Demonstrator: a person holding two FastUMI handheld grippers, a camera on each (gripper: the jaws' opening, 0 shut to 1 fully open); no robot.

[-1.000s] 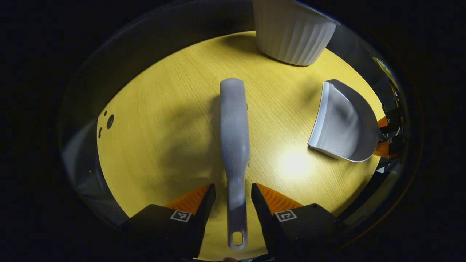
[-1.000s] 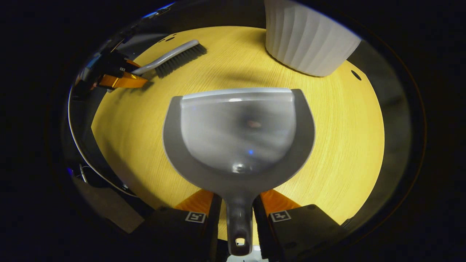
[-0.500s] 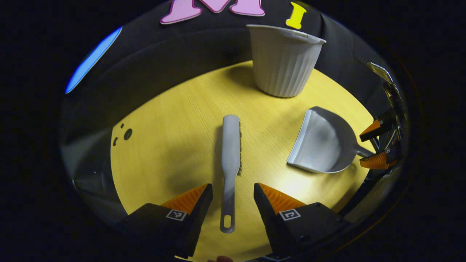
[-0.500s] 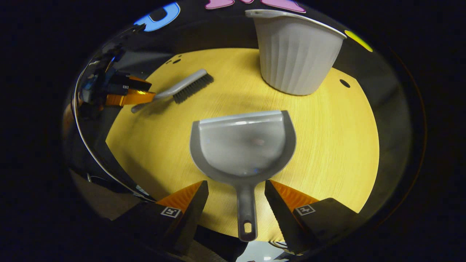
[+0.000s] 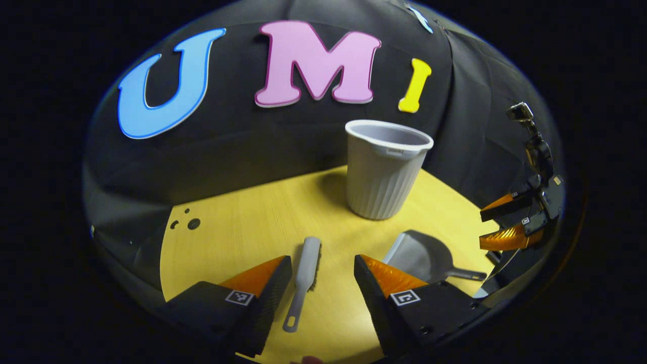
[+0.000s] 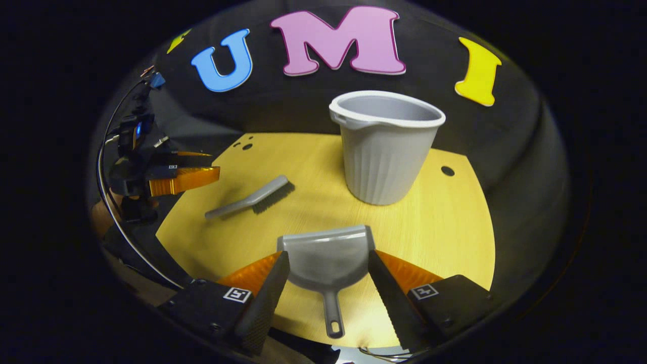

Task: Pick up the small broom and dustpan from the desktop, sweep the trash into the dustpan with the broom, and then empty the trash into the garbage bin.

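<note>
Left gripper view: left gripper (image 5: 322, 275) fingers are standing wide apart, gripping nothing. The broom (image 5: 305, 278) is lying flat on the yellow counter (image 5: 242, 227) between them, untouched, handle toward the camera.

Right gripper view: right gripper (image 6: 328, 270) fingers are spread wide, empty. The dustpan (image 6: 326, 263) is resting between them, the garbage bin (image 6: 386, 146) standing upright beyond.

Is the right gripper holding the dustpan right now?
No, the right gripper is open, and the dustpan lies on the table between its fingers, untouched.
</note>
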